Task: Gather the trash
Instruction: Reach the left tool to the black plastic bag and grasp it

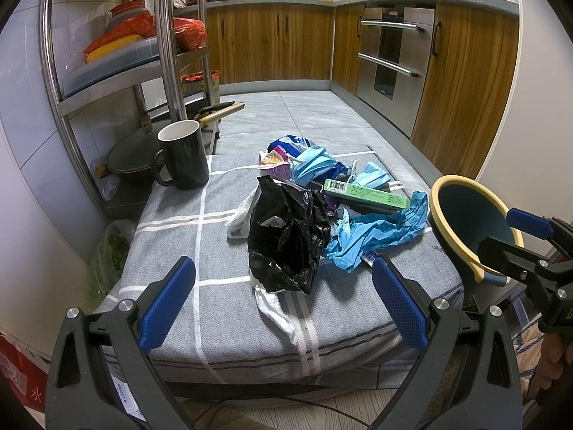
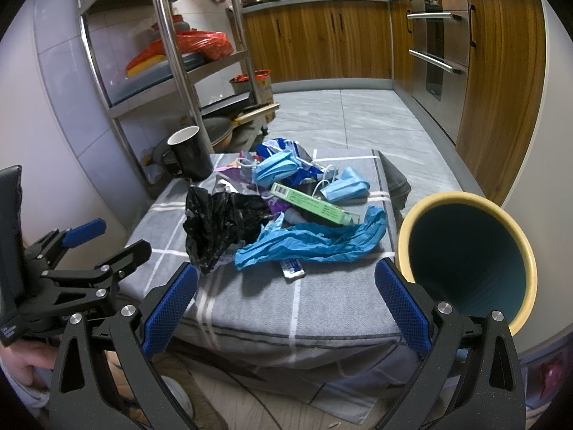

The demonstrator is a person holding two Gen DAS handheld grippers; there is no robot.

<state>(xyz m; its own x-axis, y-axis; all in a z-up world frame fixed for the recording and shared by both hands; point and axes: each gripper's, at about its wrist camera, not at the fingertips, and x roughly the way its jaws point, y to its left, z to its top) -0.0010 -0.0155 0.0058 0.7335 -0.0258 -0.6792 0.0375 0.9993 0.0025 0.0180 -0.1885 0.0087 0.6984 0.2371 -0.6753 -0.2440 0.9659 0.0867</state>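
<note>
On the grey checked cushion (image 1: pixel 186 222), a black ceramic mug (image 1: pixel 184 159) stood left; the trash heap, crumpled black plastic bag (image 1: pixel 286 229) and blue glove (image 1: pixel 376 229), lay mid-cushion. The left gripper (image 1: pixel 283 301) and right gripper (image 2: pixel 286 308) hovered with jaws spread, empty. A yellow-rimmed teal bin (image 2: pixel 465 251) sat rightmost.

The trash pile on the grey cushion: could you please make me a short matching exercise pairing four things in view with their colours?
Things:
1. mug
2. crumpled plastic bag
3. flat carton
4. bin

Colours:
A. green with a barcode
B. teal inside, cream rim
C. black outside, white inside
D. all black, glossy

Pairs: 1-C, 2-D, 3-A, 4-B
</note>
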